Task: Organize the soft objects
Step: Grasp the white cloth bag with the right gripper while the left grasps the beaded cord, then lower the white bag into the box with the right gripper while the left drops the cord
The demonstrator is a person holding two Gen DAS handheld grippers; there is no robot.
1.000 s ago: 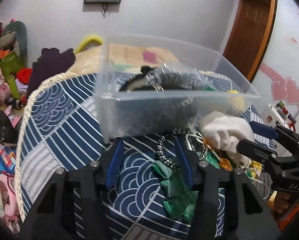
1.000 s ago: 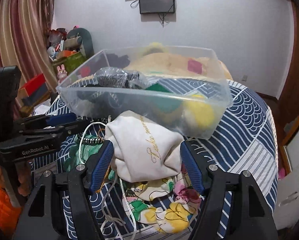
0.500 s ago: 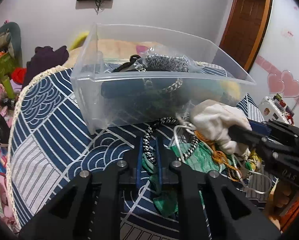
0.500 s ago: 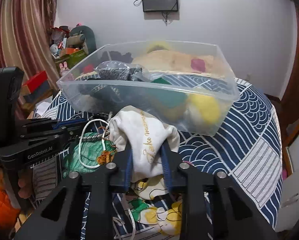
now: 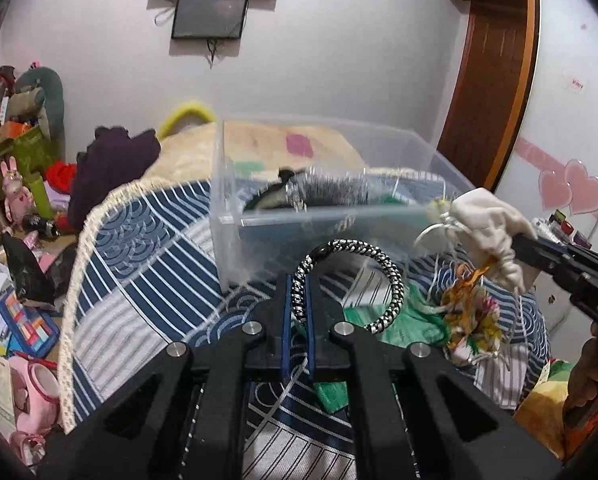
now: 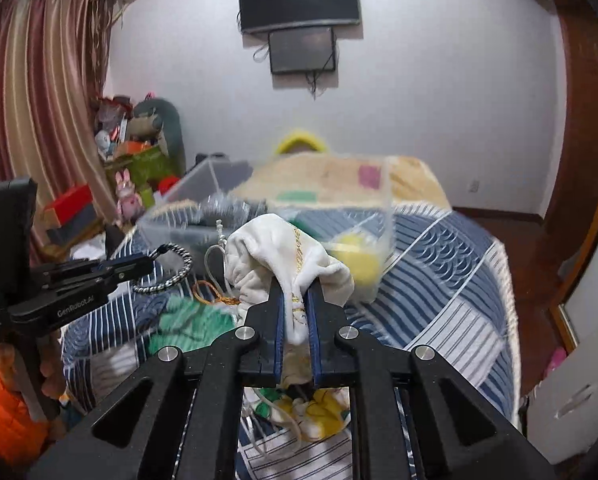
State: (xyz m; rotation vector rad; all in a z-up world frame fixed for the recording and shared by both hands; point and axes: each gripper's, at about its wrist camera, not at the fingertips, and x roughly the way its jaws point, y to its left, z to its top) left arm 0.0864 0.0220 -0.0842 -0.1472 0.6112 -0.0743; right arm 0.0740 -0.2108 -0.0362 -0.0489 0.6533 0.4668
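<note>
My left gripper (image 5: 297,300) is shut on a black-and-white braided ring (image 5: 387,280) and holds it up above the bed. It also shows in the right wrist view (image 6: 143,266) with the braided ring (image 6: 181,270). My right gripper (image 6: 297,300) is shut on a white drawstring pouch (image 6: 279,248) and has it lifted; the pouch also shows at the right of the left wrist view (image 5: 487,220). A clear plastic bin (image 5: 235,216) with soft things inside stands on the bed just behind both grippers. A green cloth (image 5: 403,322) lies under them.
The bed has a blue wave-pattern cover (image 5: 139,264). A flowered cloth and cords (image 5: 473,320) lie by the green cloth. A yellow ball (image 6: 357,266) sits in the bin. Toys and boxes (image 5: 15,168) are piled left of the bed. A wooden door (image 5: 487,80) is at far right.
Both grippers, open a second ago, have shut, the left on the braided ring and the right on the white pouch. Both have risen from the bed with them.
</note>
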